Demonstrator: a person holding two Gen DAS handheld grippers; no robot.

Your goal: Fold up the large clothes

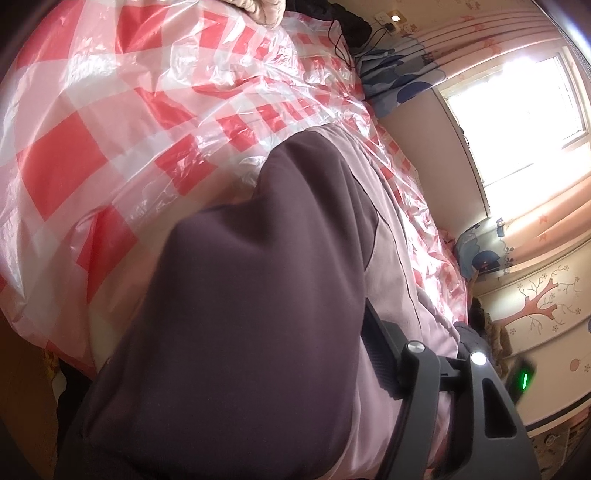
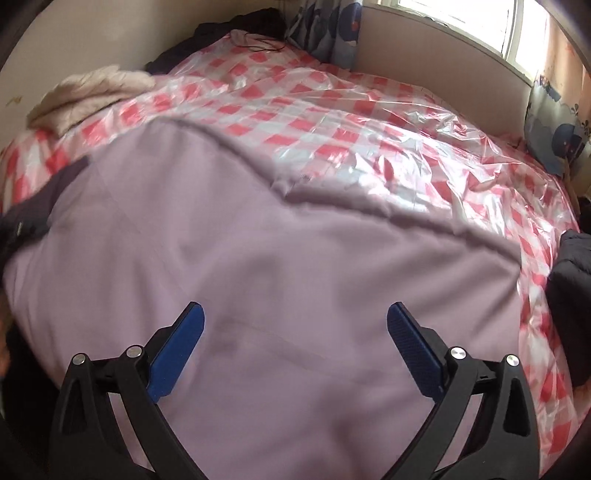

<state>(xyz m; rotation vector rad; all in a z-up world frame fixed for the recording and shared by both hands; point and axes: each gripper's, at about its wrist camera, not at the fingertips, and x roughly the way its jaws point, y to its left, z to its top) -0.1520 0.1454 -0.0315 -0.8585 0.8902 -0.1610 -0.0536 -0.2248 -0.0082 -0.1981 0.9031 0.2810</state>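
Note:
A large pale lilac jacket [image 2: 258, 240] with dark purple sleeves lies spread on a bed under a red-and-white checked plastic sheet [image 2: 369, 110]. My right gripper [image 2: 295, 310] hovers over the jacket's body. It is open, and its blue pads [image 2: 184, 343] stand wide apart with nothing between them. In the left wrist view a dark purple sleeve [image 1: 258, 277] bulges up across my left gripper [image 1: 266, 317] and fills the space between the jaws. Only the right finger [image 1: 380, 343] shows, beside the lilac cloth [image 1: 406, 295]. The other finger is hidden under the sleeve, so the grip is unclear.
A beige garment [image 2: 92, 92] lies at the bed's far left corner. Dark clothes [image 2: 236, 29] and a thin black cable [image 1: 340, 40] sit at the far end. Another dark padded garment [image 2: 572, 277] rests at the right edge. A wall and window [image 2: 461, 14] border the far side.

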